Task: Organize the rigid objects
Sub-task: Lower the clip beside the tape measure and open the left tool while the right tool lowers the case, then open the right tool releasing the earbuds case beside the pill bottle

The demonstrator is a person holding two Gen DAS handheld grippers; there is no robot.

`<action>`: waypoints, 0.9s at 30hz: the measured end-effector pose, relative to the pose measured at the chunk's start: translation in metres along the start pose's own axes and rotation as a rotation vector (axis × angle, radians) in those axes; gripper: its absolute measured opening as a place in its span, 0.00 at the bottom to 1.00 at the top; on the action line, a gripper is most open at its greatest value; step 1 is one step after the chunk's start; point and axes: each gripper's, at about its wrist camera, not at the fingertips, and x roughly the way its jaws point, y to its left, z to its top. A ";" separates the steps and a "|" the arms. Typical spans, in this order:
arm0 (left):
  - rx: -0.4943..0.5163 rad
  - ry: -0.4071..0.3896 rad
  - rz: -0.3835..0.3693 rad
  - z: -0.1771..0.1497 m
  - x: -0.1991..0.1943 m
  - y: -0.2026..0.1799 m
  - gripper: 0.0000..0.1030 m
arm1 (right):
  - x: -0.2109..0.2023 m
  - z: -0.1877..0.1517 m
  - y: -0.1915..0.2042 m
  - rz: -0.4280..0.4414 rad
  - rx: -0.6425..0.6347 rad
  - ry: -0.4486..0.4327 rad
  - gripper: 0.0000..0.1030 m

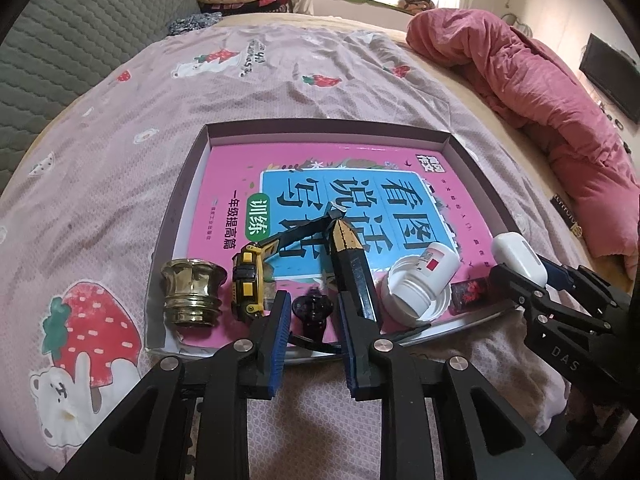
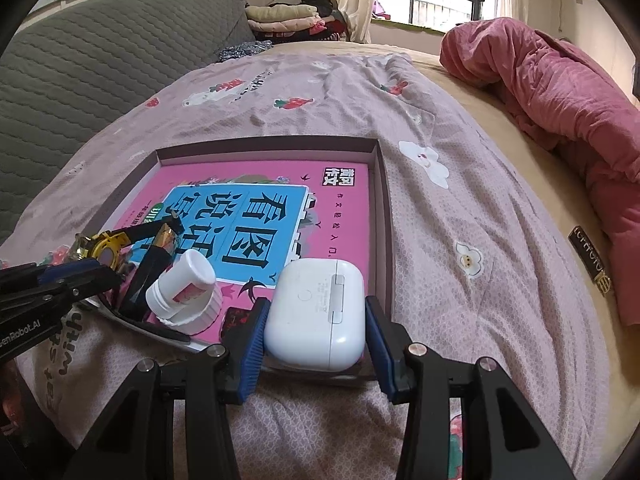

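Note:
A shallow box (image 1: 320, 130) with a pink book (image 1: 236, 168) in it lies on the bed. Along its near edge sit a brass cup (image 1: 192, 292), a yellow toy excavator (image 1: 250, 280), a small dark bottle (image 1: 312, 312), a black-and-gold pen-shaped object (image 1: 352, 264), a white jar (image 1: 420, 280) and a small dark red box (image 1: 470, 294). My left gripper (image 1: 314, 344) is open around the dark bottle. My right gripper (image 2: 316, 340) holds a white earbuds case (image 2: 316, 312) between its pads at the box's near right corner; it also shows in the left wrist view (image 1: 520, 258).
The bed has a pink strawberry-print sheet (image 1: 120, 128). A rumpled red quilt (image 1: 540, 92) lies to the right. A grey padded headboard (image 2: 80, 68) stands to the left, with folded clothes (image 2: 288, 16) behind it by the window.

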 end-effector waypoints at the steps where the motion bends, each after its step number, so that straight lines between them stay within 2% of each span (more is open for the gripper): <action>1: 0.000 0.002 0.000 0.000 0.000 0.000 0.25 | 0.000 0.000 0.000 0.002 0.002 0.000 0.45; 6: 0.001 0.000 -0.010 0.001 -0.002 -0.001 0.38 | 0.001 0.002 0.000 0.012 0.012 0.011 0.45; 14: 0.006 -0.010 -0.008 -0.001 -0.010 -0.003 0.47 | 0.009 0.008 0.001 0.009 0.024 0.047 0.45; 27: -0.009 -0.025 -0.001 0.001 -0.022 0.001 0.51 | 0.021 0.011 0.004 -0.017 0.012 0.077 0.45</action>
